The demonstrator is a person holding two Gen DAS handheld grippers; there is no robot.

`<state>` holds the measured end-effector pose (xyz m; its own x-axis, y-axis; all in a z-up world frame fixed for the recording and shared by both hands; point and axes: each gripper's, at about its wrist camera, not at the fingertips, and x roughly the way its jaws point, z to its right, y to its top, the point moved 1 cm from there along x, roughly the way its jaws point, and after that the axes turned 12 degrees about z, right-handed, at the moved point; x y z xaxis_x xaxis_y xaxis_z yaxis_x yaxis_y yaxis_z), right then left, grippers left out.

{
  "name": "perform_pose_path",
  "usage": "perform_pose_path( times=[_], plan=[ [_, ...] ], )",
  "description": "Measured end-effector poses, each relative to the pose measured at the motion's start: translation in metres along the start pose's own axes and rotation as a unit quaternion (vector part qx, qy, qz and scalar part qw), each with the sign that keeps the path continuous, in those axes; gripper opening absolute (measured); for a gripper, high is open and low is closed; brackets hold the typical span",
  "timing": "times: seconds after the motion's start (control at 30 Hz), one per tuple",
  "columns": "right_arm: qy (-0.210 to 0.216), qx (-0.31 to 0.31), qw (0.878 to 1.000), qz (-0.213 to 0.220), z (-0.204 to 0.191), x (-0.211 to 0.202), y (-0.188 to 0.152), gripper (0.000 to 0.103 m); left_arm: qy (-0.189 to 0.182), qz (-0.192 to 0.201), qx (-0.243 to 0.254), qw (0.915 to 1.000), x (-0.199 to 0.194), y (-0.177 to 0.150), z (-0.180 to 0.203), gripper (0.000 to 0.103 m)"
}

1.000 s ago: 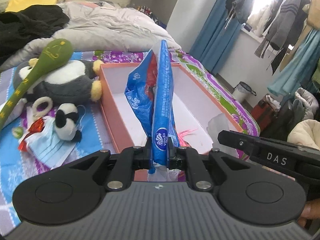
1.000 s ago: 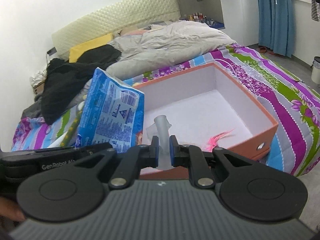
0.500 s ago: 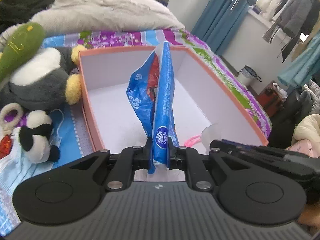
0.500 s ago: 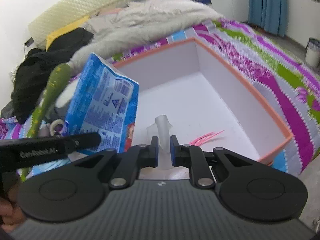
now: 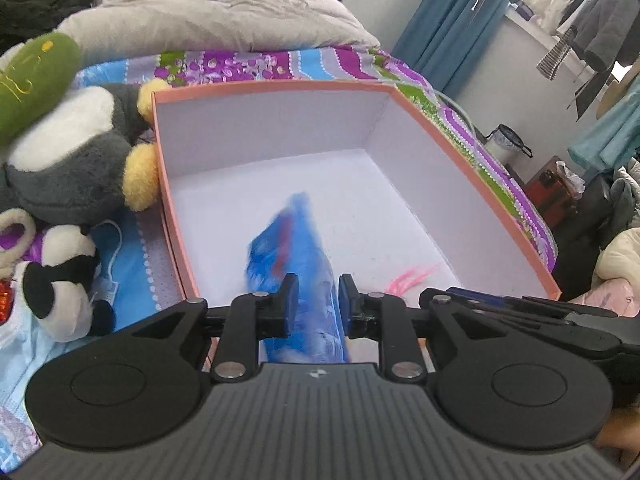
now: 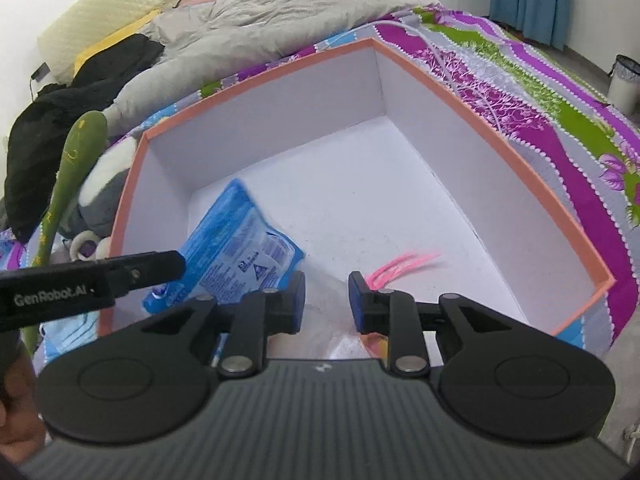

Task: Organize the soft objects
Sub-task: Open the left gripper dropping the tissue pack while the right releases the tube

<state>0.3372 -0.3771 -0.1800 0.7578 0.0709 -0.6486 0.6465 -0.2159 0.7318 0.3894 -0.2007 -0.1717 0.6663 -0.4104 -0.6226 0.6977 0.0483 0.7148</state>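
A blue tissue pack [image 5: 294, 248] lies blurred inside the orange box [image 5: 276, 87], just past my left gripper [image 5: 318, 294], which is open. The pack also shows in the right wrist view [image 6: 240, 248], low in the box's near left corner. My right gripper [image 6: 326, 292] is open over the box [image 6: 460, 92]. A clear plastic bag [image 6: 320, 312] with pink strands [image 6: 400, 266] sits below it on the box floor. The strands also show in the left wrist view [image 5: 412, 274].
A grey and white plush [image 5: 76, 156], a small panda plush [image 5: 60, 276], a green plush stick [image 5: 32, 76] and a face mask [image 5: 24, 328] lie left of the box. A grey duvet [image 6: 288, 12] and black clothes [image 6: 64, 112] lie behind.
Both grippers moved down over the box and opened. The left let go of the blue tissue pack, which dropped into the box. The right let go of the clear plastic bag.
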Motion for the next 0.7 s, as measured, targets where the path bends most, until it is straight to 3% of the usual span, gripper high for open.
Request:
perform_pose_path(
  times=[0.4,0.7],
  plan=[
    [0.024,-0.013,0.998,0.048,-0.026,-0.076,-0.001,0.029,0.001,0.054,0.006,0.9985,-0.097,-0.001,0.017,0.025],
    [0.043,-0.019,0.996,0.073,-0.046,-0.136,-0.019,0.029,0.005,0.088,0.010,0.9961,-0.180,-0.022,0.022,0.025]
  ],
)
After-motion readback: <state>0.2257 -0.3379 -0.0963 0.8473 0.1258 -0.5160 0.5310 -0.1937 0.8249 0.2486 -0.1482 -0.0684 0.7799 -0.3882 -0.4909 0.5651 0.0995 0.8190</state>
